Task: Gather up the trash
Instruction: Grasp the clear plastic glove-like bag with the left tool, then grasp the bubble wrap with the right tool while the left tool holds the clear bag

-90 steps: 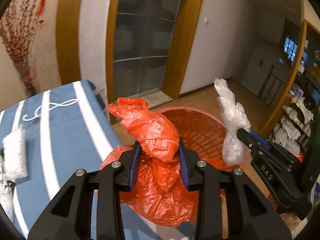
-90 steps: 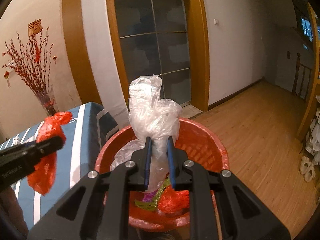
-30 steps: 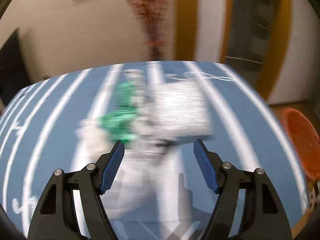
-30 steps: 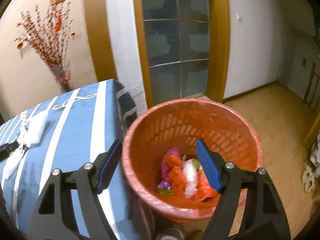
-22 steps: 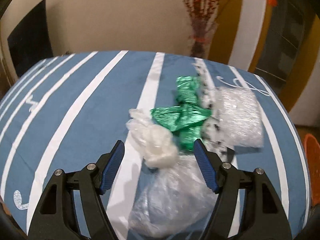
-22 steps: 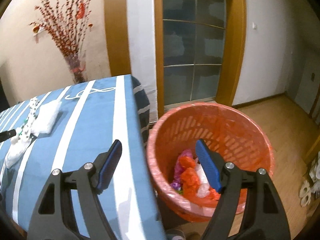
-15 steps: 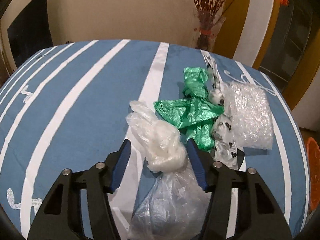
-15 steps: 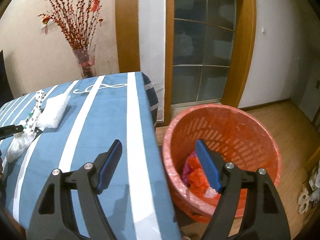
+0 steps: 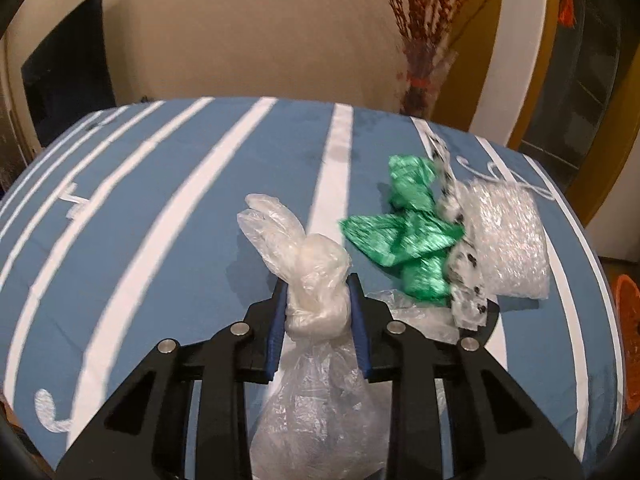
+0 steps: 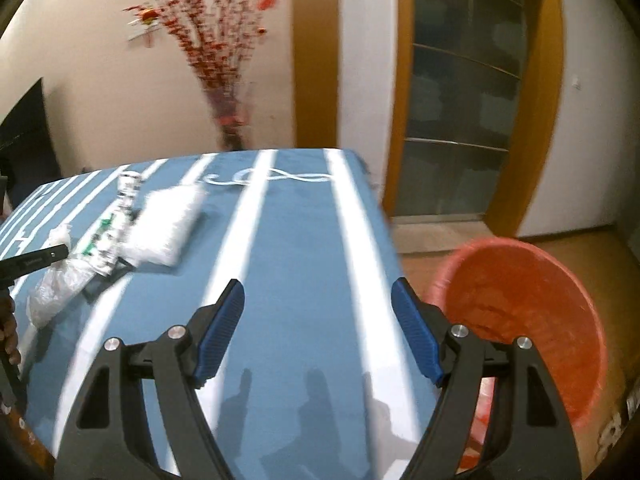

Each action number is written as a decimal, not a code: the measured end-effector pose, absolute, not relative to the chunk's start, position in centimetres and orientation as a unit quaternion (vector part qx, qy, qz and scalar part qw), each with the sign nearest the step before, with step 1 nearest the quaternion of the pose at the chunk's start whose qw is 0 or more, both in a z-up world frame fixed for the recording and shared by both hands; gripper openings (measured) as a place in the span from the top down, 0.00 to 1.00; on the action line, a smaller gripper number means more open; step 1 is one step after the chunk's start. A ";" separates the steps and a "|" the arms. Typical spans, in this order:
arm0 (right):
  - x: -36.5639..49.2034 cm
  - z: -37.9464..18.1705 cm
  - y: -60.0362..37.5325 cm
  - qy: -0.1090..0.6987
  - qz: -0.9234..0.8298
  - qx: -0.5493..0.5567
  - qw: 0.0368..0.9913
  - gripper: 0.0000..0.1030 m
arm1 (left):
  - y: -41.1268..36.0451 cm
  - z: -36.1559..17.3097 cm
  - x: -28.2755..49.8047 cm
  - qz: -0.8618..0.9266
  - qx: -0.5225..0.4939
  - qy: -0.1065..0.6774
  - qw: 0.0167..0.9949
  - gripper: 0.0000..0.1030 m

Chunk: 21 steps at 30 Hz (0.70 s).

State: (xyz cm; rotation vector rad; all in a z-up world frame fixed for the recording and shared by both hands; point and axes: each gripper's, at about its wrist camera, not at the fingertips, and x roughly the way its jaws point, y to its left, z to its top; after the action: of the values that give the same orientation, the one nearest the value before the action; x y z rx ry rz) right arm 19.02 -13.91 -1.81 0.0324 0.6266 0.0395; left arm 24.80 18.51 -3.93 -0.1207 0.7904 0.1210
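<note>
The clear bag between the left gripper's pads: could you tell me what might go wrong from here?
The left gripper is closing on the clear bag only at its knot, so the slippery film might slide out. The green bag lies close beside it and could be dragged along towards the table edge.

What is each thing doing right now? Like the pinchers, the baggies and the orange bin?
left gripper: closing, pads on the knot of the clear knotted bag.
clear knotted bag: tied shut, lying on the striped tablecloth.
green bag: crumpled, lying loose.
bubble wrap: flat on the cloth.
spotted wrapper: lying between the green bag and the bubble wrap.
right gripper: open, empty.
orange basket: upright, beside the table.
</note>
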 end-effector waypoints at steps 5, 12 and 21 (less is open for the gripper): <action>22.7 -1.6 -9.1 0.320 0.076 0.022 0.944 0.30 | 20.2 -2.5 23.8 0.069 -0.054 0.363 0.928 0.72; 28.7 -3.2 -4.7 0.374 0.107 0.062 0.919 0.46 | 21.5 -1.5 23.1 0.067 -0.049 0.347 0.934 0.72; 29.7 -5.2 -3.4 0.406 0.106 0.045 0.907 0.88 | 21.8 -1.7 22.8 0.052 -0.058 0.348 0.934 0.72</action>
State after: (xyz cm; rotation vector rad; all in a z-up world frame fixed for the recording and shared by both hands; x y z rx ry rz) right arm 29.72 -3.43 -5.25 0.0927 0.8380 0.2192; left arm 22.84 21.76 -1.69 -0.1195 0.7119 0.1057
